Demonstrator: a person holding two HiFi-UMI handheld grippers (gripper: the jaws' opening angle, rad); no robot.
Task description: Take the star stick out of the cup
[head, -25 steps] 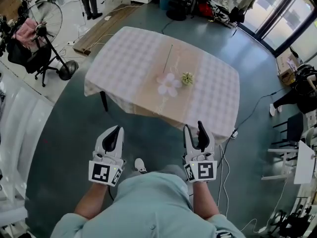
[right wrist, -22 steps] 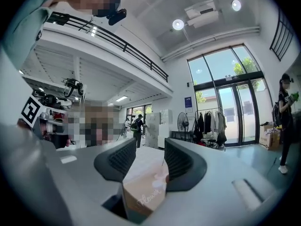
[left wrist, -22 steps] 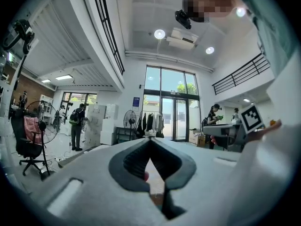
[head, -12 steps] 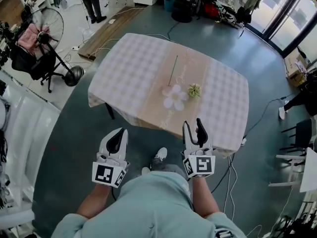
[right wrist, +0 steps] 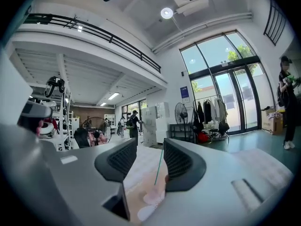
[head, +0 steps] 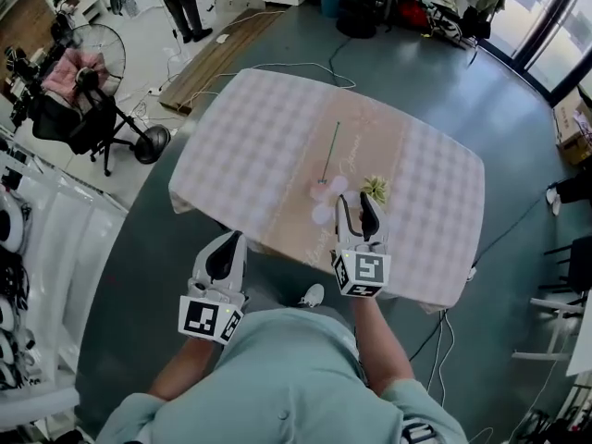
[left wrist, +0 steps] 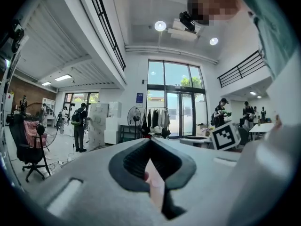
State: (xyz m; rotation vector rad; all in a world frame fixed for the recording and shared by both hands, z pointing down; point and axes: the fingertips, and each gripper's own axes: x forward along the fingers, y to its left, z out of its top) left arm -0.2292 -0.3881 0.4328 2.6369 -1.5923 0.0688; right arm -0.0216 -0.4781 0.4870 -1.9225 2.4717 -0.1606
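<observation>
My left claw is nearest, at about seven o'clock from my right one and short of the table's near edge. Its jaws meet tip to tip and grip nothing.

My right claw reaches level over that near edge. Its jaws stand wide apart, though they have just been closing a little, and no pad presses on anything. Looking along them, the star stick shows in the gap, close to the right-hand pad but ahead of the tips.

Just past those tips, at eleven o'clock, sits the cup, pink and shaped like a flower, partly hidden behind my left jaw in the head view. The thin green stick stands upright in it.

At one o'clock, just beside the cup, lies a small green tuft. Both rest on a checked cloth.

Well beyond the table, at ten o'clock, stands a fan, and a person stands at eleven.
</observation>
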